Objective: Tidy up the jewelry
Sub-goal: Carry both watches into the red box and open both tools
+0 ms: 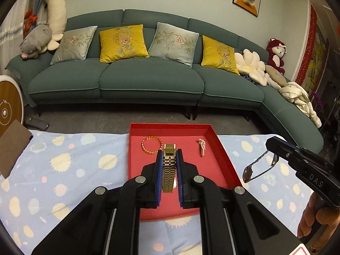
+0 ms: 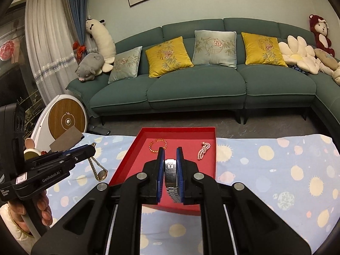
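A red tray (image 1: 221,155) (image 2: 131,155) sits on the patterned blue cloth. In it lie an orange bead bracelet (image 1: 151,145) (image 2: 158,143) at the back left and a pink pearl piece (image 1: 201,146) (image 2: 203,149) at the back right. My left gripper (image 1: 169,152) is shut on a gold watch (image 1: 169,170), which hangs from it above the cloth in the right wrist view (image 2: 99,171). My right gripper (image 2: 170,149) is shut on a silver watch (image 2: 171,173), which dangles right of the tray in the left wrist view (image 1: 255,167).
A green sofa (image 1: 148,80) with cushions and plush toys stands beyond the table. A round white and wood device (image 2: 63,119) and a brown card (image 1: 12,146) are at the table's left end. The cloth (image 2: 276,170) covers the table on both sides of the tray.
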`<state>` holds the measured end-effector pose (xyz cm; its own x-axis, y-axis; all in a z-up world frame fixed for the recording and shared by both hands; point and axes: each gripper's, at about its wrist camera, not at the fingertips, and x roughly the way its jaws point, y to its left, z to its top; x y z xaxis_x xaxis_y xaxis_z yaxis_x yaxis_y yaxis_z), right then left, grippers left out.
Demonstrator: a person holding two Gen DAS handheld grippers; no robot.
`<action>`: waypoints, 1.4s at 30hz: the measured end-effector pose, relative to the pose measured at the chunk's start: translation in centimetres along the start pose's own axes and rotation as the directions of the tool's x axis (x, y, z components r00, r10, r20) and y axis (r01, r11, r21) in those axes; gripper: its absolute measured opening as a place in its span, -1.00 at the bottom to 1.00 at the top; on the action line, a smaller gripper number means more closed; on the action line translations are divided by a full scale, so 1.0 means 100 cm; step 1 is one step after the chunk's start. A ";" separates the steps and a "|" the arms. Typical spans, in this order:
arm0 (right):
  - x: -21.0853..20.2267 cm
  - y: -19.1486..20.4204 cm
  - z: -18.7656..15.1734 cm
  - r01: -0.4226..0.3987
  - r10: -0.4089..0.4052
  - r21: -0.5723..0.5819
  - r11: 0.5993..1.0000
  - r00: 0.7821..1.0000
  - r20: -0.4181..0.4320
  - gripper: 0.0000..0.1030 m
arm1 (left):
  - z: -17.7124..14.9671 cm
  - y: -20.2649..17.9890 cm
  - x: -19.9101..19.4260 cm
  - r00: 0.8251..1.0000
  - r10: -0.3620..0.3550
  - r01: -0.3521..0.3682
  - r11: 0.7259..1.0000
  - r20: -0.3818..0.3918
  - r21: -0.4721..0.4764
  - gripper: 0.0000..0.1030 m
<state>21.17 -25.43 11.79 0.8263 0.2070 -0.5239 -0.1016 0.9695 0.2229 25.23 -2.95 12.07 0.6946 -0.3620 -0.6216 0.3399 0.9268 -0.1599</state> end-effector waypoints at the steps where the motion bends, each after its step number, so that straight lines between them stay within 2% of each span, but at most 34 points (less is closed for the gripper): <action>1: 0.007 -0.002 0.003 0.003 -0.003 0.005 1.000 1.000 -0.005 -0.79 | 0.003 0.001 0.007 1.000 0.005 -0.005 1.000 -0.007 -0.003 -0.82; 7: 0.053 -0.014 0.008 0.029 -0.028 0.012 1.000 0.998 -0.056 -0.79 | 0.012 0.010 0.054 0.998 0.020 -0.021 1.000 -0.062 -0.015 -0.82; 19: 0.112 -0.026 -0.004 0.072 -0.071 0.004 0.997 0.990 -0.122 -0.79 | -0.005 0.026 0.112 0.987 0.077 -0.083 0.996 -0.138 -0.039 -0.82; 22: 0.123 -0.029 -0.007 0.080 -0.078 0.005 0.997 0.988 -0.136 -0.79 | -0.009 0.027 0.120 0.986 0.104 -0.108 0.994 -0.130 -0.028 -0.82; 24: 0.127 -0.030 -0.008 0.087 -0.086 -0.001 0.996 0.987 -0.133 -0.79 | -0.010 0.025 0.119 0.986 0.137 -0.139 0.990 -0.098 -0.015 -0.75; 25: 0.128 -0.031 -0.008 0.088 -0.088 -0.004 0.996 0.988 -0.128 -0.78 | -0.010 0.025 0.119 0.988 0.130 -0.131 0.991 -0.084 -0.012 -0.72; 27: 0.126 -0.032 -0.006 0.105 -0.105 -0.003 0.994 0.989 -0.102 -0.74 | -0.007 0.025 0.115 0.988 0.136 -0.138 0.990 -0.067 -0.021 -0.40; 29: 0.120 -0.033 -0.003 0.107 -0.106 0.013 0.994 0.992 -0.070 -0.46 | -0.002 0.026 0.106 0.990 0.139 -0.140 0.989 -0.037 -0.037 -0.20; 31: 0.108 -0.031 0.001 0.100 -0.099 0.021 0.995 0.995 -0.030 -0.36 | 0.003 0.025 0.092 0.990 0.141 -0.141 0.989 -0.005 -0.034 -0.19; 38: 0.035 -0.021 0.008 0.042 -0.044 0.031 0.999 0.997 0.060 -0.36 | 0.003 0.013 0.012 0.989 0.134 -0.136 0.991 0.069 0.017 -0.14; 42: -0.015 -0.008 0.002 0.025 -0.026 0.011 1.000 0.996 0.081 -0.35 | -0.012 0.010 -0.034 0.992 0.117 -0.117 0.993 0.054 -0.007 -0.06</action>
<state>20.13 -26.54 12.53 0.8708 0.1702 -0.4612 -0.0744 0.9730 0.2186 22.49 -0.65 13.08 0.7629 -0.2560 -0.5936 0.2519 0.9634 -0.0917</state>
